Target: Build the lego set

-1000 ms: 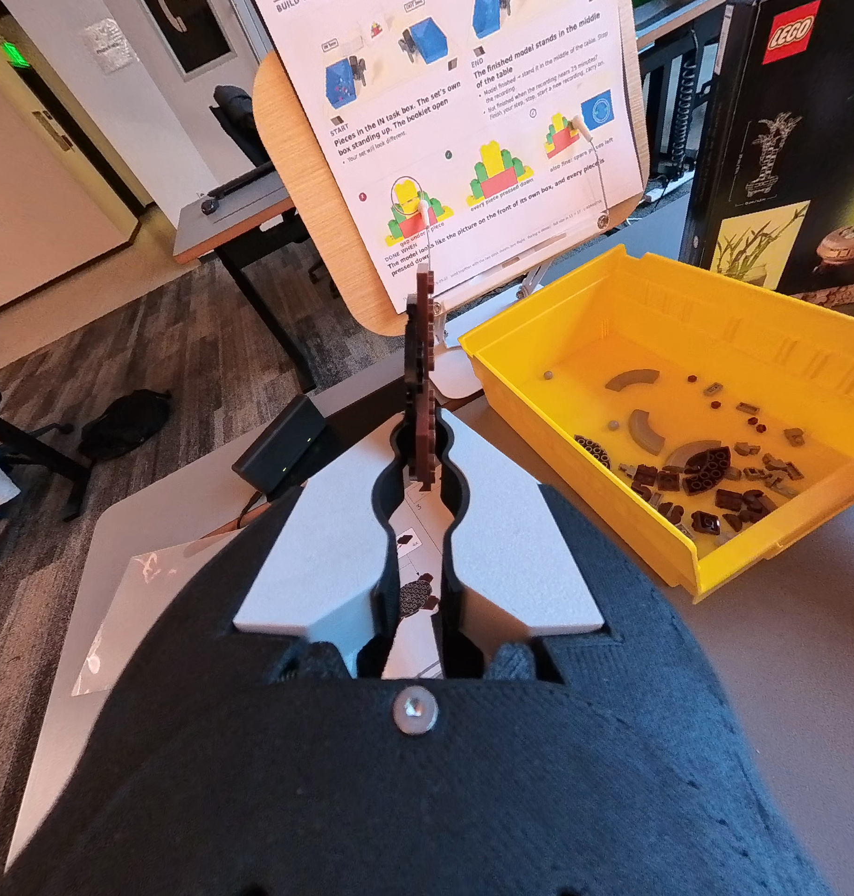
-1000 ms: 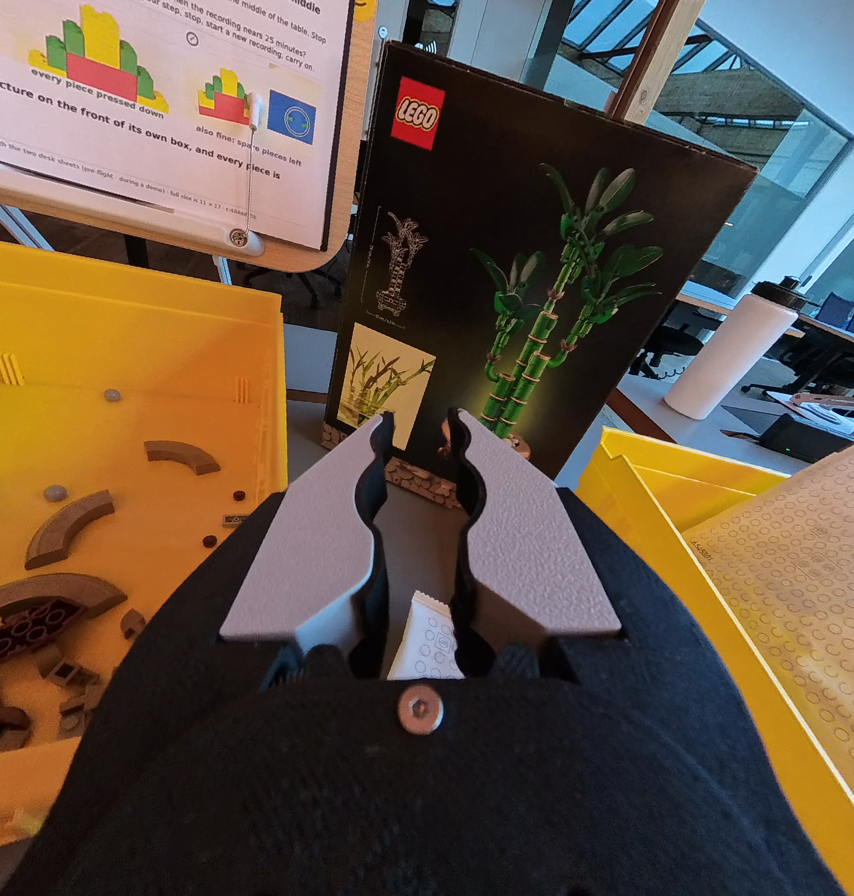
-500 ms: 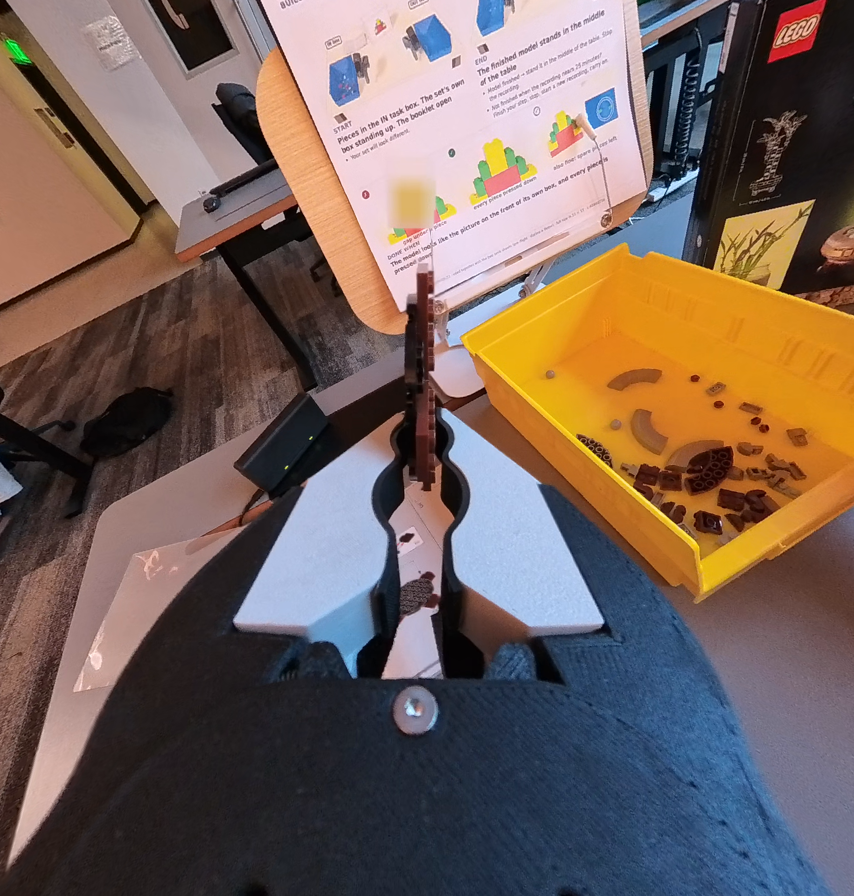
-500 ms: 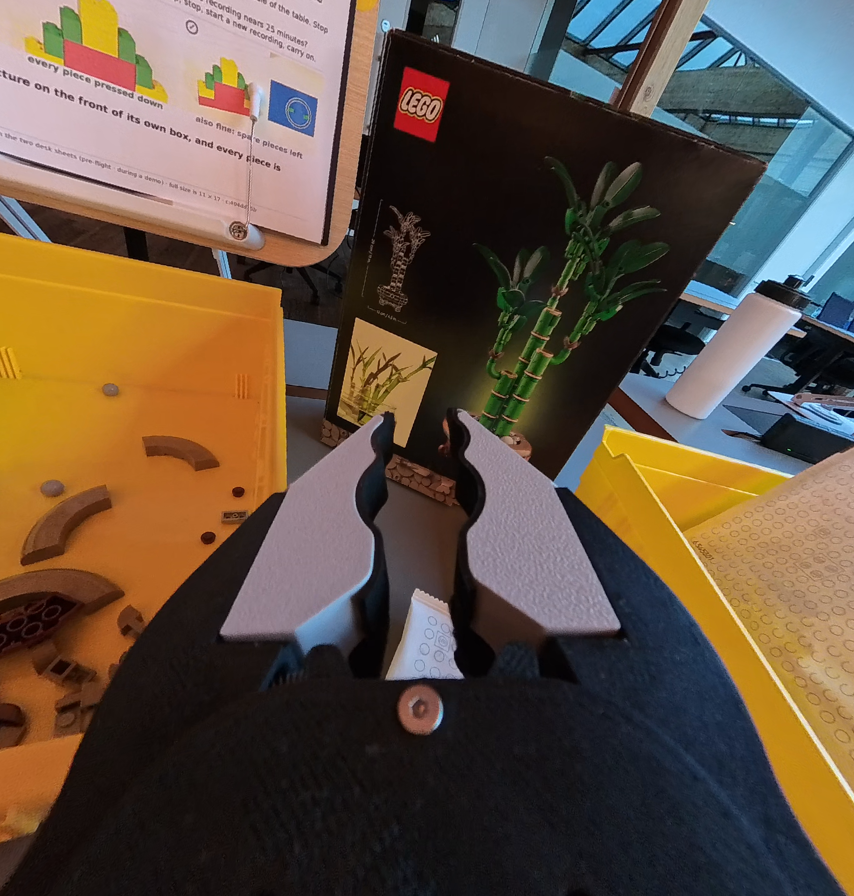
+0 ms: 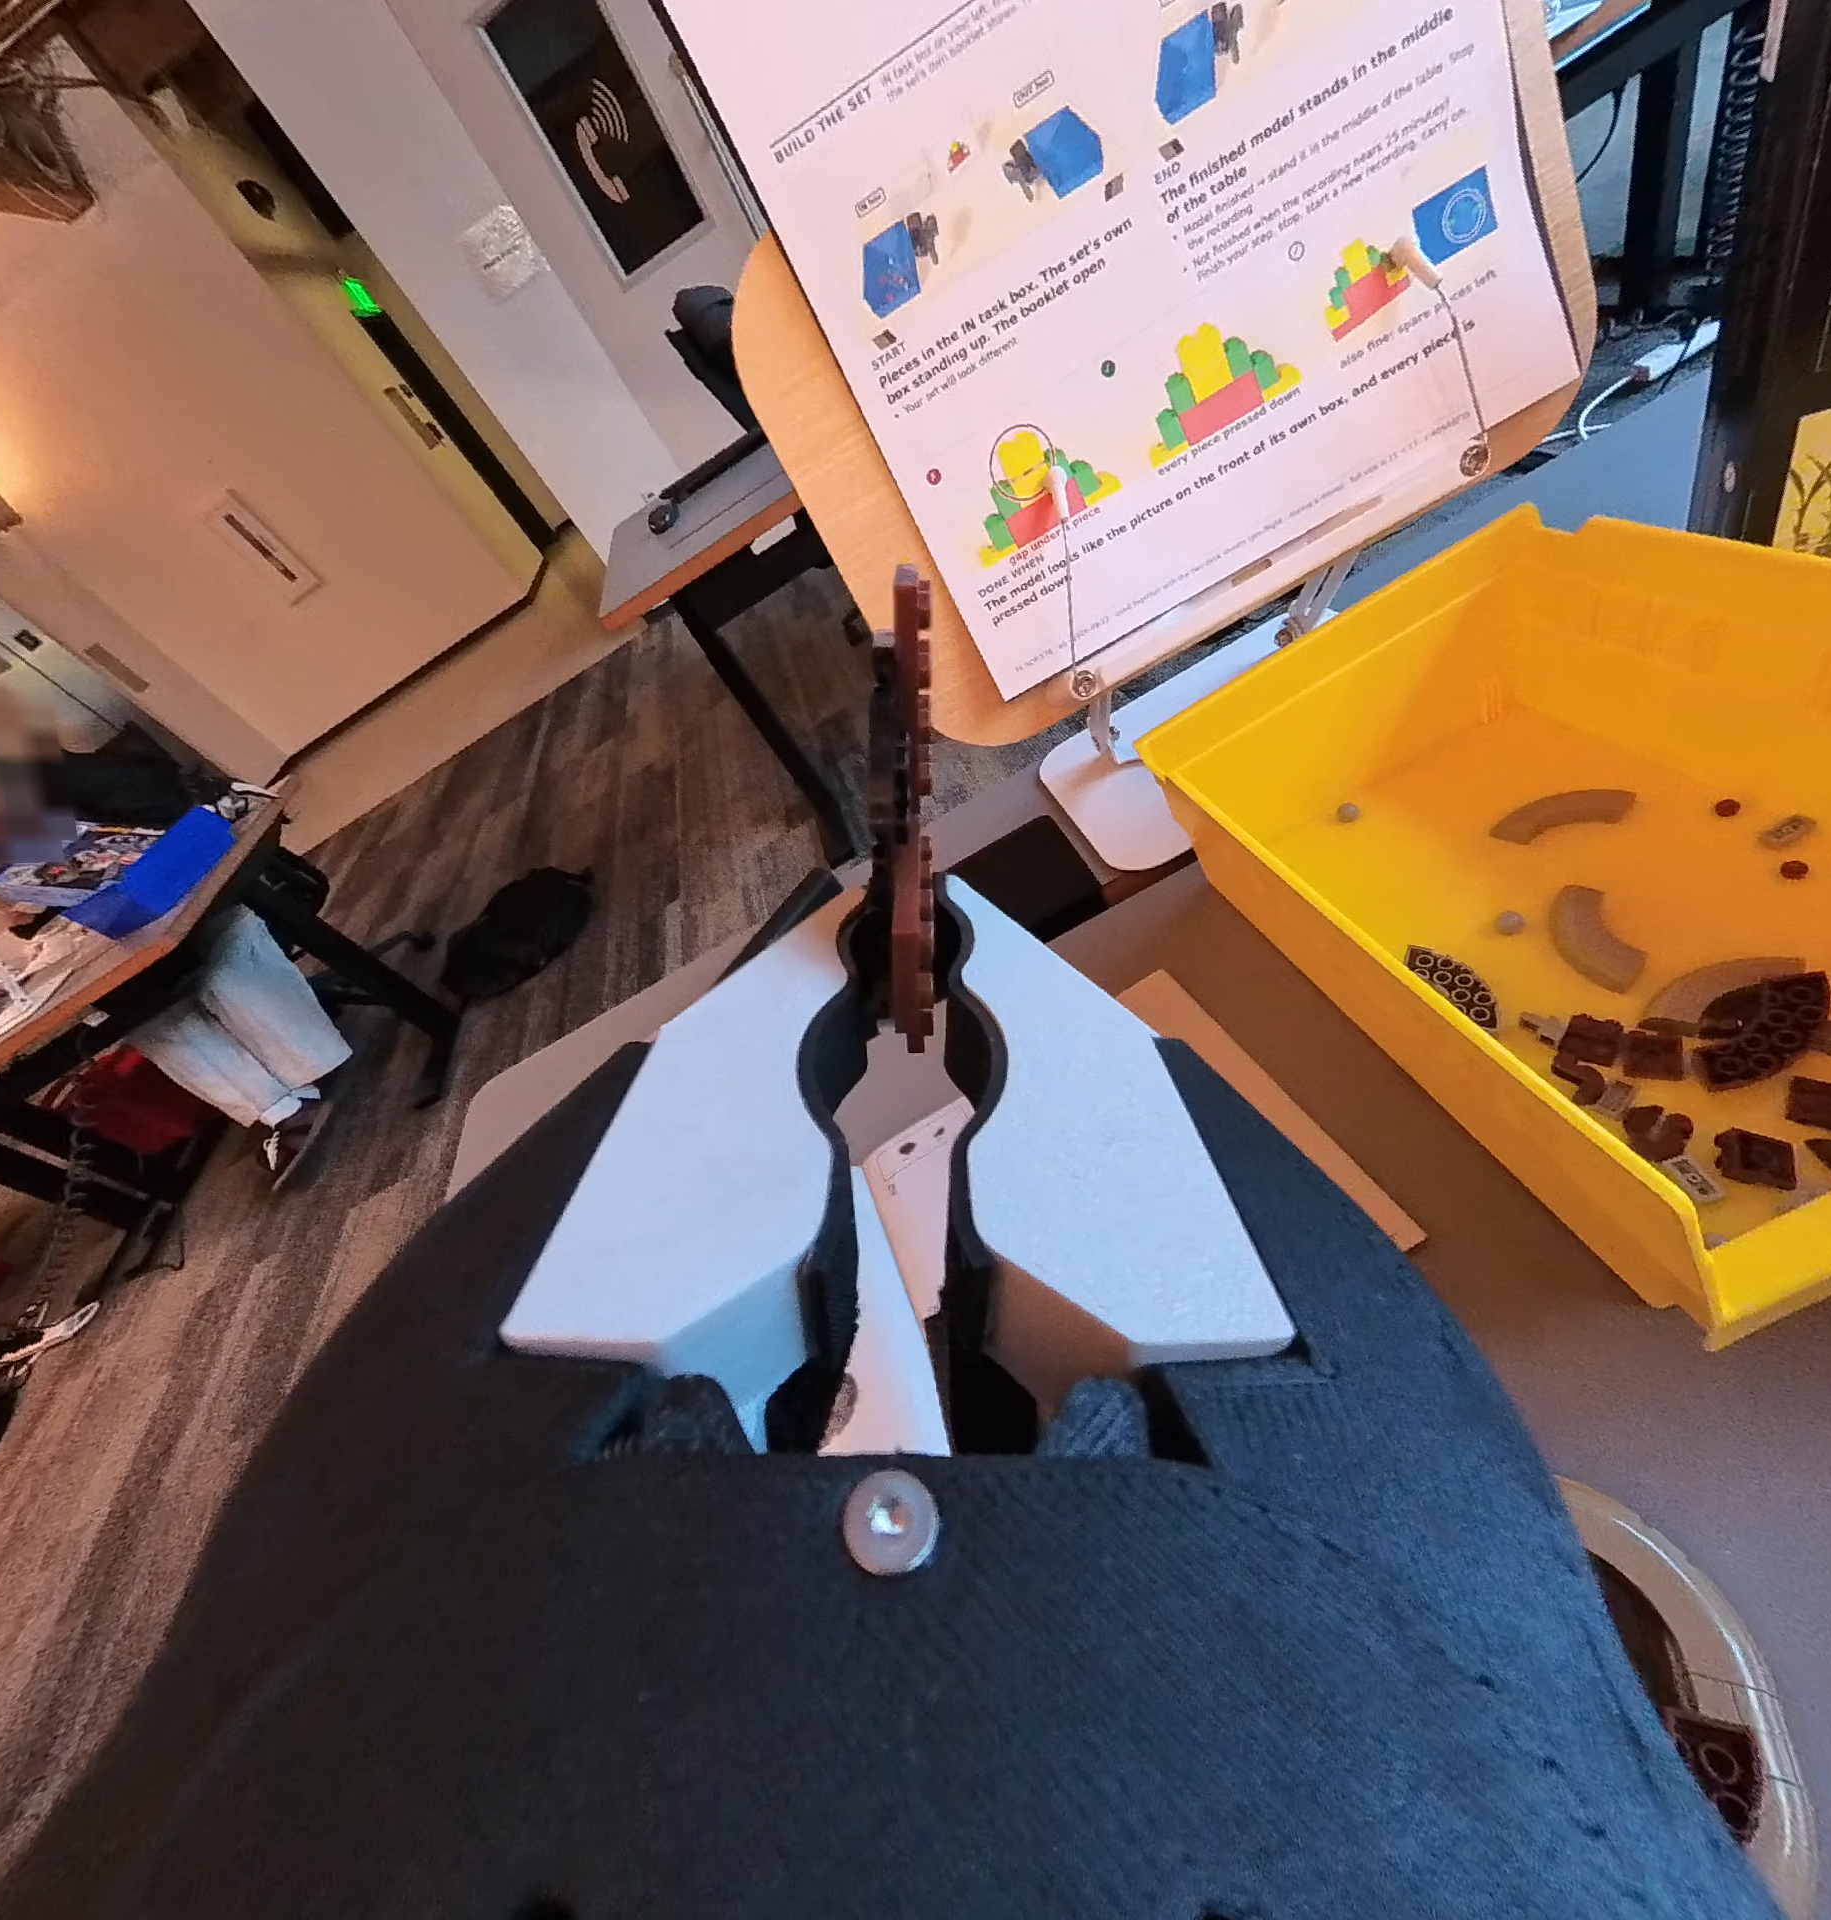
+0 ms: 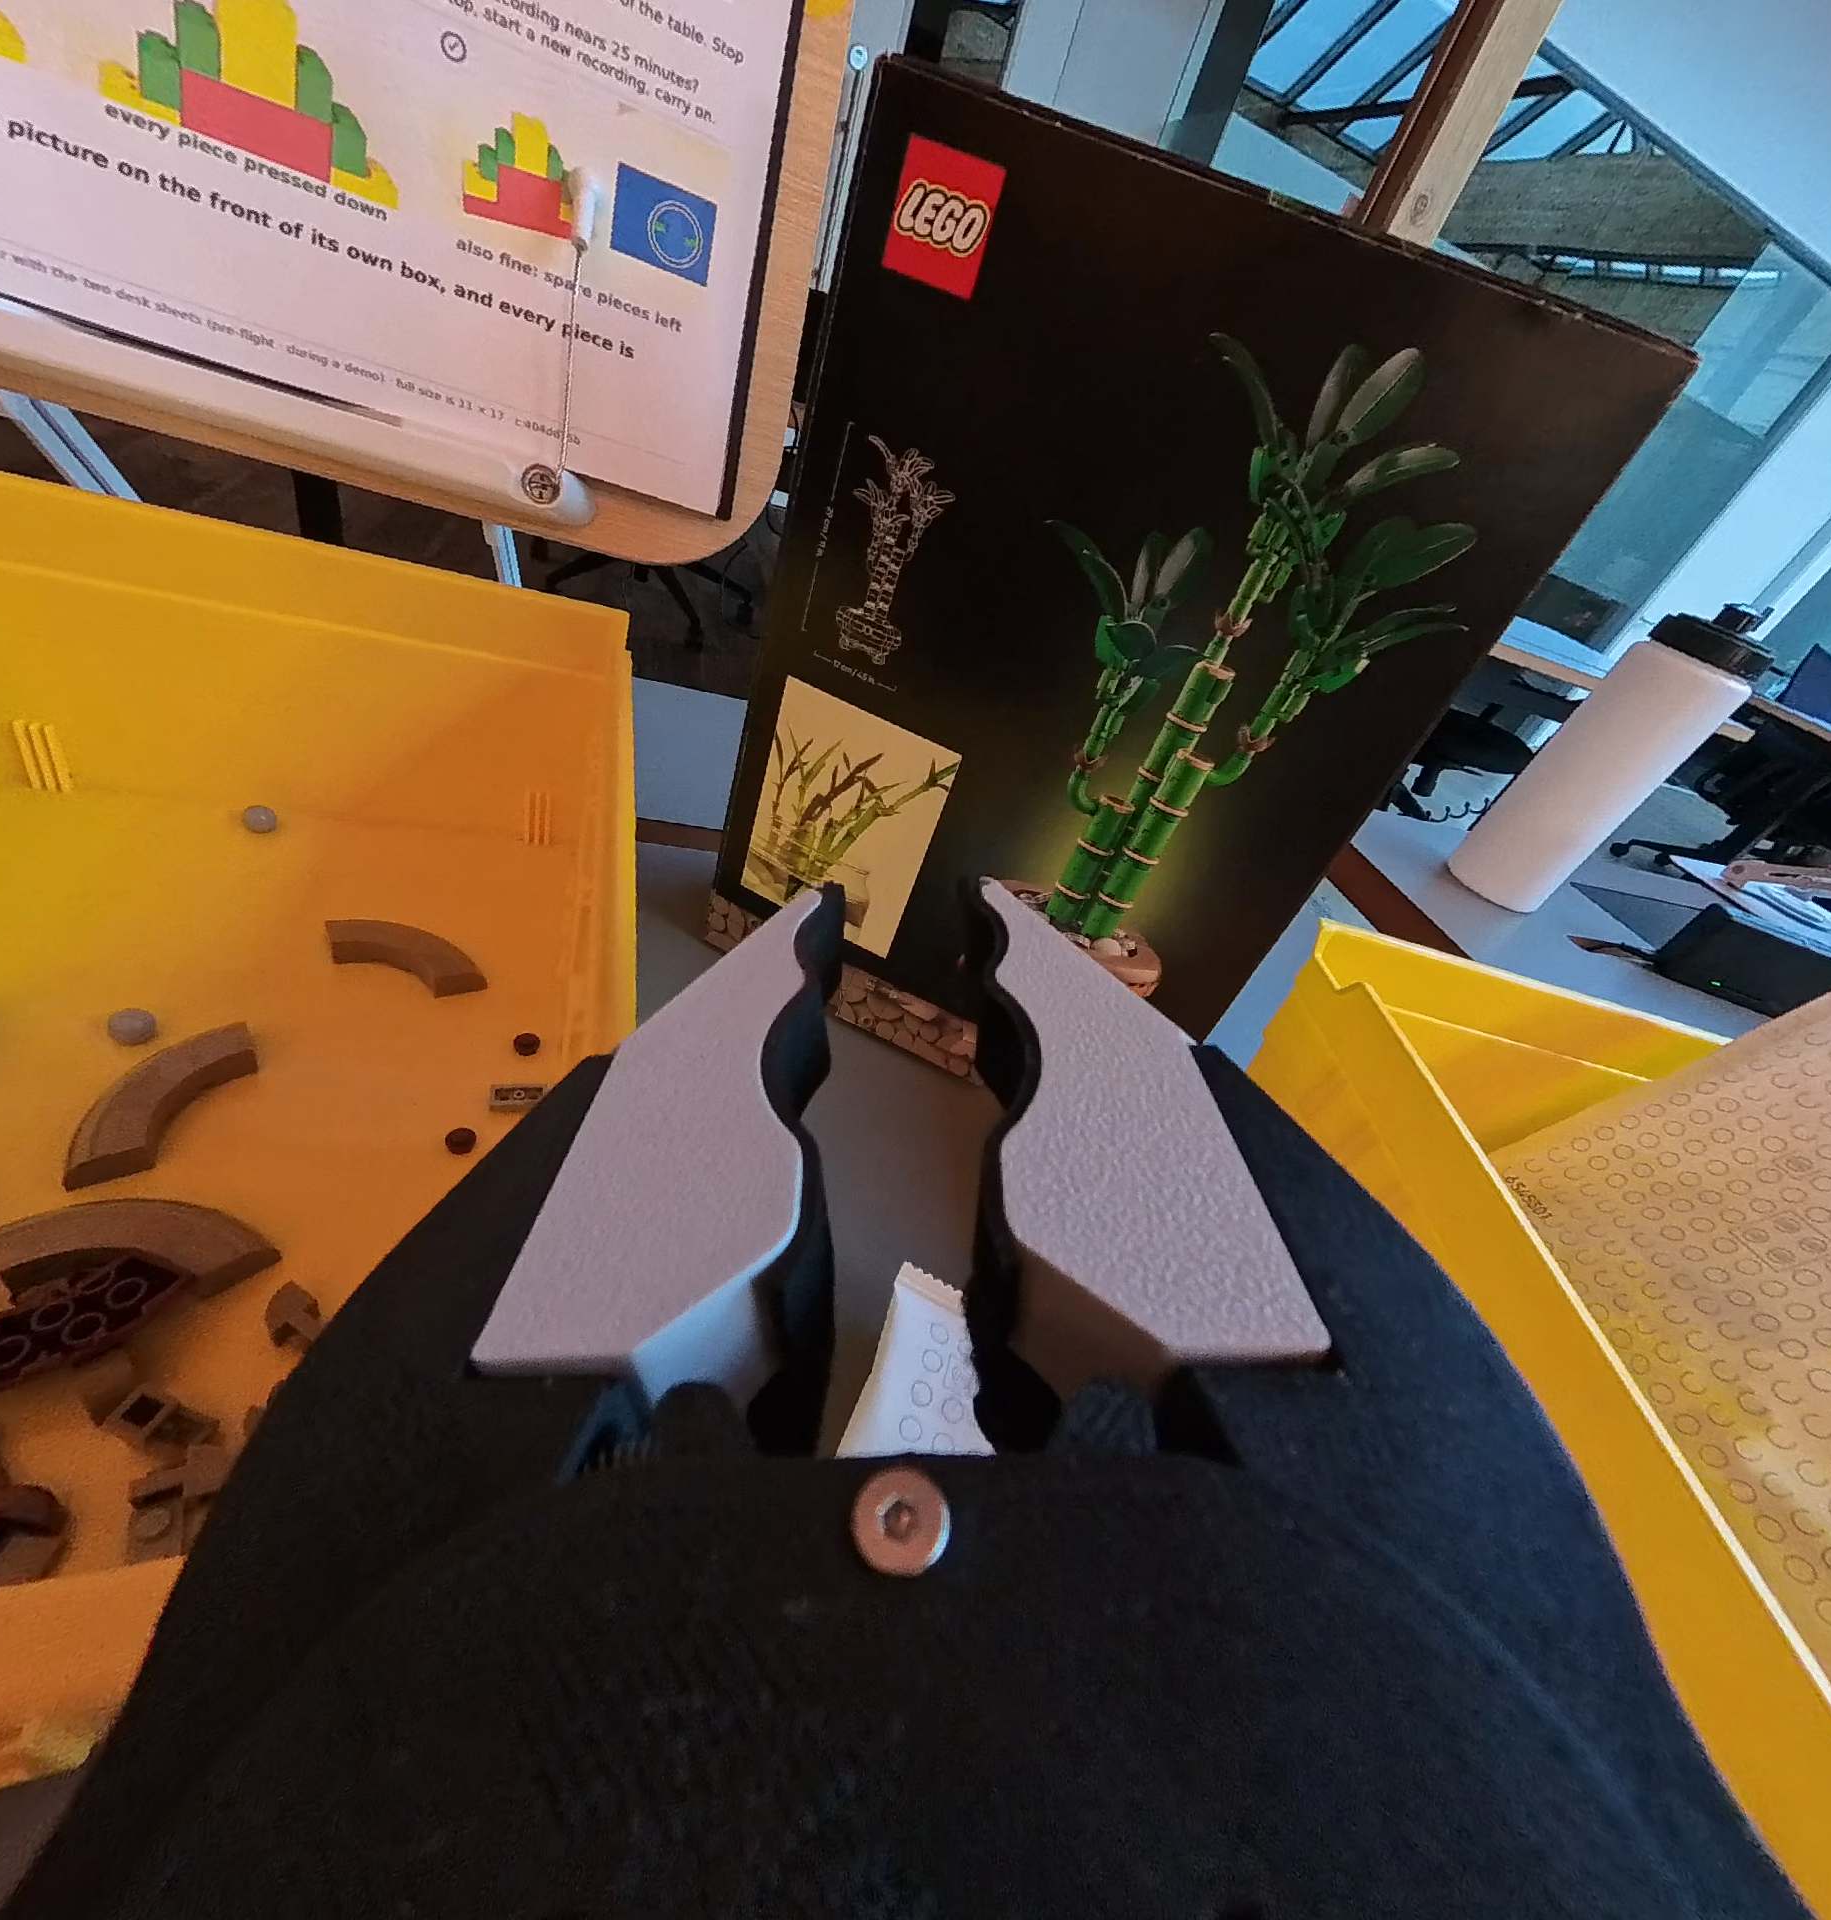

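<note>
My left gripper [image 5: 906, 914] is shut on a flat brown brick assembly [image 5: 906, 790] that stands on edge and sticks up past the fingertips. A yellow bin [image 5: 1306, 831] to its right holds several loose brown and grey pieces [image 5: 1763, 1029]. The same yellow bin [image 6: 298, 665] shows in the right wrist view at left, with curved grey pieces [image 6: 158, 1101]. My right gripper [image 6: 906, 914] is open and empty, held above the table in front of the black set box [image 6: 1181, 540]. A white bag [image 6: 926, 1371] lies below it.
An instruction sheet on a wooden stand [image 5: 1150, 312] stands behind the bin. A second yellow bin [image 6: 1410, 1049] with a dotted paper bag [image 6: 1721, 1226] is at right. An open booklet [image 5: 916, 1143] lies under the left gripper. A white bottle [image 6: 1607, 769] stands far right. The gap from one gripper's tips to the other's is roughly 40 centimetres.
My left gripper has swung left and risen with the brick assembly; the bin now sits farther right in its view. My right gripper has barely moved.
</note>
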Available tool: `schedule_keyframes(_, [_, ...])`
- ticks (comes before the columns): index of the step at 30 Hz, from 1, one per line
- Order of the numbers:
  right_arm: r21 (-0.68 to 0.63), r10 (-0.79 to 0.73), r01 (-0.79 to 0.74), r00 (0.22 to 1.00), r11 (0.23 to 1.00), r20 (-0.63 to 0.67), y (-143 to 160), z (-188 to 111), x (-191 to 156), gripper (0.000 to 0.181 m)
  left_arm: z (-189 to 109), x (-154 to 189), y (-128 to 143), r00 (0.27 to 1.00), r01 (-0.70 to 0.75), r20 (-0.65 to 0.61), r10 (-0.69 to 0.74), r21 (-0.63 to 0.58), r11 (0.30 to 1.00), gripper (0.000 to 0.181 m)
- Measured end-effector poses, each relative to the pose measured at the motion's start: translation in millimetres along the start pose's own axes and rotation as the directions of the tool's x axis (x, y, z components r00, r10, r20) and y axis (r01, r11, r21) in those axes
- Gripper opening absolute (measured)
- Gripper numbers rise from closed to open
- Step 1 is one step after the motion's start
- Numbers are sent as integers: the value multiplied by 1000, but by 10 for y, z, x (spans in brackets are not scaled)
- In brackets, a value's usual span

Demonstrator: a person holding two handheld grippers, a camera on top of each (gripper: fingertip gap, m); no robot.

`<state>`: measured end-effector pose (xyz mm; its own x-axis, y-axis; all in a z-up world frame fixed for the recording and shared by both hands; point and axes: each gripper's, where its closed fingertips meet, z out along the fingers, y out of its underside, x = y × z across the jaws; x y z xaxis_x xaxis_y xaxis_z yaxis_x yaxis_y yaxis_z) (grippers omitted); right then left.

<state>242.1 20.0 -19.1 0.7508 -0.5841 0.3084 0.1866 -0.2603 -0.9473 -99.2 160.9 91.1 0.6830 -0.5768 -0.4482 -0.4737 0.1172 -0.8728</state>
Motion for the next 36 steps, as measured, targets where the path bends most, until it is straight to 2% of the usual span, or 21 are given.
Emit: schedule_keyframes(36, [16, -15, 14, 1000, 1000, 27, -32, -14, -53, 21, 18, -19, 20, 998, -51, 38, 52, -24, 998, 6])
